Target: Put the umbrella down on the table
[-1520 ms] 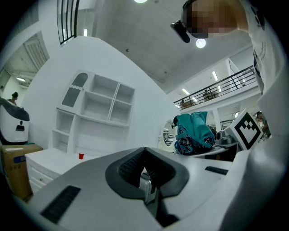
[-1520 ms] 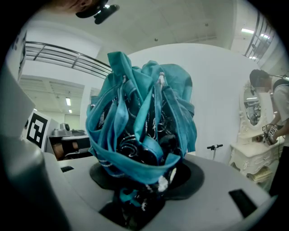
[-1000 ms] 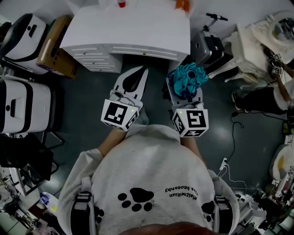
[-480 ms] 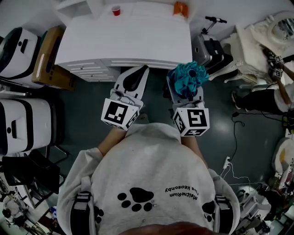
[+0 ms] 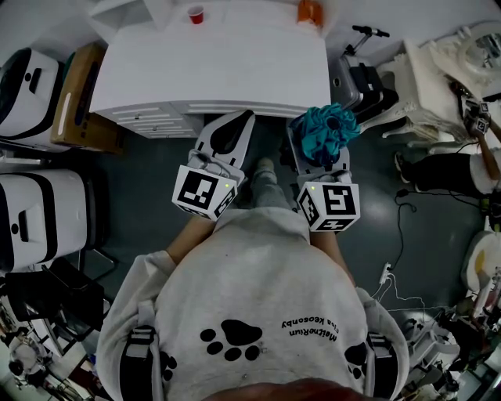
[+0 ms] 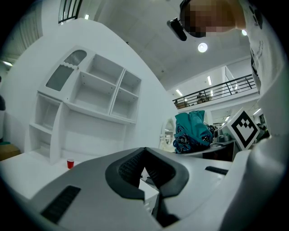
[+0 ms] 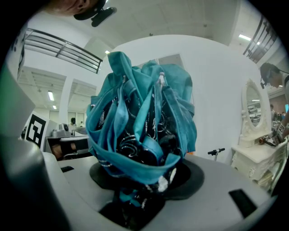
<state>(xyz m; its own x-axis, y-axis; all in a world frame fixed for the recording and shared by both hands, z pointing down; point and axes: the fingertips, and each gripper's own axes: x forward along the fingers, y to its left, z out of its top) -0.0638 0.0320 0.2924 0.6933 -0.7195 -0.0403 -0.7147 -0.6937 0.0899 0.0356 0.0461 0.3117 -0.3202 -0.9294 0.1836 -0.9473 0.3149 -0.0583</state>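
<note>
Grippers nearer table point(image 5: 211, 70) front edge | right gripper point(image 7: 135, 198) clamped on teal umbrella point(image 7: 142, 122) | left gripper point(image 6: 146, 173) jaws together, empty

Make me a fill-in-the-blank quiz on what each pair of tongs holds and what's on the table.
The right gripper has its tongs shut on a bunched teal fabric ____.
The left gripper, tongs closed, holds ____.
Near the far left corner of the white rectangular table stands a small ____ plastic cup.
Missing words: umbrella; nothing; red.
</note>
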